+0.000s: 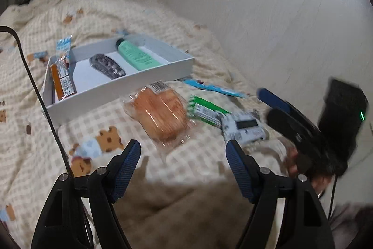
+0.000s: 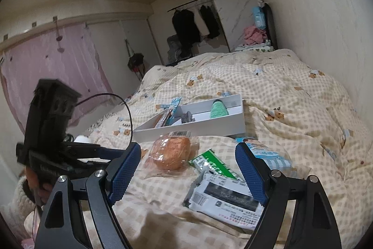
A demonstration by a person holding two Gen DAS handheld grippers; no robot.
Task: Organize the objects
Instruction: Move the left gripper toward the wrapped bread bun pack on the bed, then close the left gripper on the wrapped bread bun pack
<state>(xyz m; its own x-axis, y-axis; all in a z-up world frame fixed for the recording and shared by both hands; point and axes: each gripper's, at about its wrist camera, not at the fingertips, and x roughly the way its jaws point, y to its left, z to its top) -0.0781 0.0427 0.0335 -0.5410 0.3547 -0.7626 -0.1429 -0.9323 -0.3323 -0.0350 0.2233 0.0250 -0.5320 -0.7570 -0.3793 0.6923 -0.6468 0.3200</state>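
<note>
A white tray lies on the bed and holds a mint tube, a dark oval case and a brown snack bar. In front of it lie a wrapped bread, a green packet, a white packet and a light blue packet. My left gripper is open and empty just short of the bread. My right gripper is open and empty over the bread, green packet and white packet. The tray lies beyond.
The bed has a checked bear-print quilt and runs along a wall on the right. A brown blanket lies near me. The right view shows a pink curtain and a closet with hanging clothes.
</note>
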